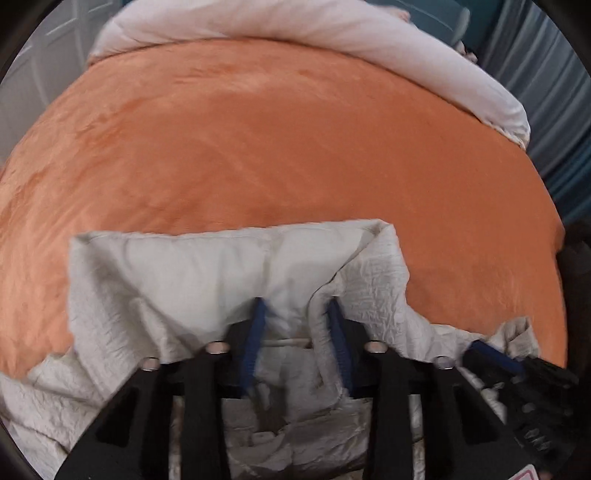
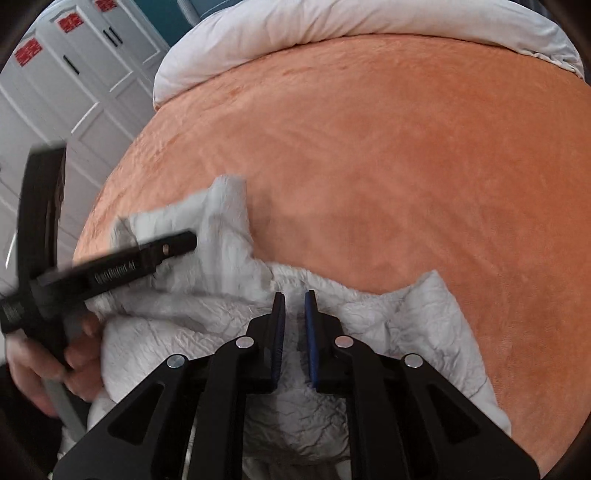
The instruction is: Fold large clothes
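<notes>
A white crinkled quilted garment (image 1: 207, 273) lies at the near edge of an orange bed cover (image 1: 277, 140). My left gripper (image 1: 297, 306) is open, its blue pads on either side of a raised fold of the garment. The right gripper shows at the lower right of the left wrist view (image 1: 495, 354), by the garment's edge. In the right wrist view the garment (image 2: 388, 317) lies under my right gripper (image 2: 294, 295), whose jaws stand narrowly apart over the cloth; a grip cannot be made out. The left gripper (image 2: 177, 242) reaches in from the left, blurred.
A white duvet (image 1: 332, 29) is bunched along the far side of the bed. White panelled wardrobe doors (image 2: 74, 74) stand to the left. Blue-grey curtains (image 1: 546, 74) hang to the right. A hand (image 2: 74, 369) holds the left gripper's handle.
</notes>
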{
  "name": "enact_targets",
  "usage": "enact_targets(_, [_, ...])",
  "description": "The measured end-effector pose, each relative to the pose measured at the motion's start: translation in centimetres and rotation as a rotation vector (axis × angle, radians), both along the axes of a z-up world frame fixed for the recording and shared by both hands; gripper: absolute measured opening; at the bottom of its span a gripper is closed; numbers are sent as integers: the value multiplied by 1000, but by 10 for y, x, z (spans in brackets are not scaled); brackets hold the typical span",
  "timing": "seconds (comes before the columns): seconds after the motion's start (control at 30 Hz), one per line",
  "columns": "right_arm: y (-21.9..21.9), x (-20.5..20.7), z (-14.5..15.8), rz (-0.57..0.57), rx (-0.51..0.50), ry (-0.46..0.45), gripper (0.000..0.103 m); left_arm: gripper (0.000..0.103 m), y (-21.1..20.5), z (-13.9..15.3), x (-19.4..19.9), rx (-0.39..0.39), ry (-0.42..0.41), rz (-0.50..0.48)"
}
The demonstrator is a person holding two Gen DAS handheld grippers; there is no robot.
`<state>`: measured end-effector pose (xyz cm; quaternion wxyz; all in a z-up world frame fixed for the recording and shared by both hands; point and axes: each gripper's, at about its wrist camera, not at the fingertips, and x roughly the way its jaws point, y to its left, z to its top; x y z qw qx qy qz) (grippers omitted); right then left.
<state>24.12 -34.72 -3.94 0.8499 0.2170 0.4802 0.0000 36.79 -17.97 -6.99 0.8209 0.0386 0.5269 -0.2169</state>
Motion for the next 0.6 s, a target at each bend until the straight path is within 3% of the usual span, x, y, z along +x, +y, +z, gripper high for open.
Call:
enact_targets(0.03, [3,3,7,13,17,-24,12,0,6,0,-2,28,-33,44])
enact_targets(0.07, [8,5,12,31,20,-35,12,0,13,-2,-1,42,-45,95])
enact_targets(0.13, [17,10,3,53,-34,-13,11,0,32,-8,5,-35,-13,169])
enact_targets(0.2, [18,16,-20,70,-50,52,9,1,37,-11,8,-52,13,182])
enact_targets(0.3, [8,13,-19,39,4,52,10,1,32,8,0,-52,-39,131])
enact_targets(0.37, [11,9,-13,45,-19,43,11,12,29,20,-8,-108,-66,58])
enact_targets(0.43, [12,8,-13,45,-23,41,11,65,16,27,-11,-109,-81,-14])
enact_targets(0.47, [10,7,-13,40,-15,39,11,72,7,26,-10,-70,-83,-35])
enact_targets(0.57, [8,3,-12,34,4,33,11,70,-12,13,0,20,-33,-84])
enact_targets(0.6, [7,2,-12,35,12,35,11,49,-17,-1,5,22,53,-112])
